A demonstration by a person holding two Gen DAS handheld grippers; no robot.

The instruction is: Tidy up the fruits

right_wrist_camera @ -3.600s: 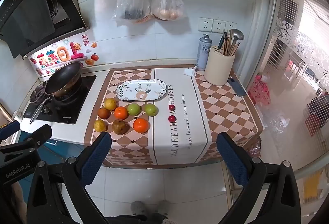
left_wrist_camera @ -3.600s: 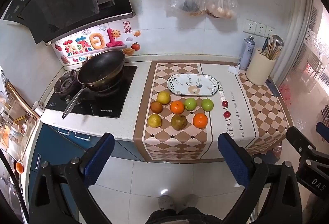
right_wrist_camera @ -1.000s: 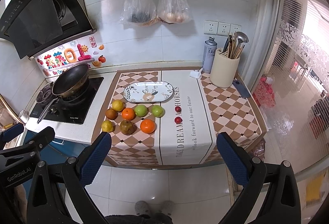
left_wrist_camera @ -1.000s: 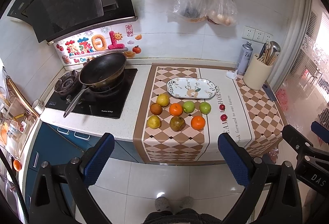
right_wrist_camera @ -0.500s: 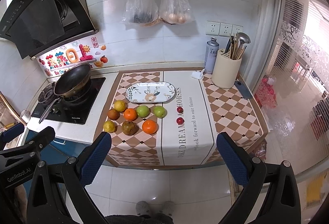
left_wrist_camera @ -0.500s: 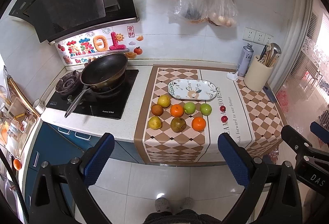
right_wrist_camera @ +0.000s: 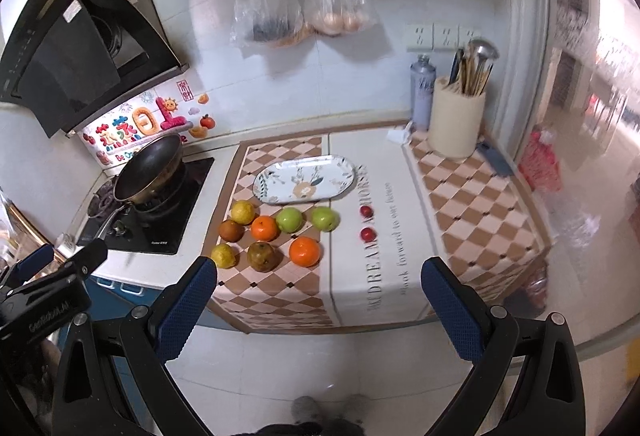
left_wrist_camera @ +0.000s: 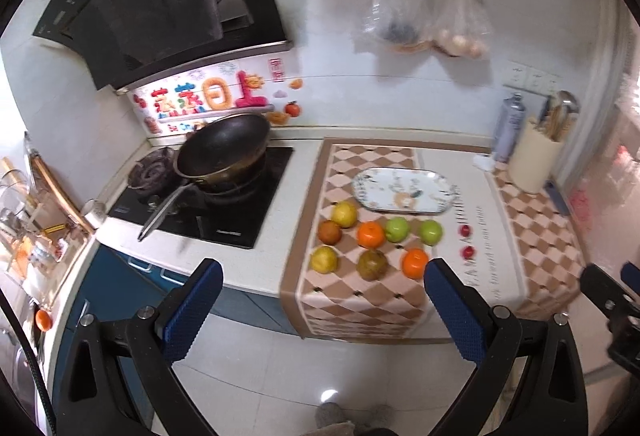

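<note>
the fruits (right_wrist_camera: 276,232) lie loose in two rough rows on the checkered runner (right_wrist_camera: 276,300), just in front of the oval plate (right_wrist_camera: 304,178), which holds nothing and is probably where they are meant to go; two small red fruits (right_wrist_camera: 366,222) sit apart to the right; the left gripper (left_wrist_camera: 320,300) and right gripper (right_wrist_camera: 316,296) both hang over the floor short of the counter, jaws spread wide and holding nothing, likely lining up an approach; a wok (left_wrist_camera: 224,152) sits on the stove to the left, a utensil holder (right_wrist_camera: 456,124) by the tiled wall

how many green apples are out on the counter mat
2. One green apple sits just in front of the plate, right of the rear orange. The other green apple lies beside it, nearer the small red fruits. None looks hidden.
</note>
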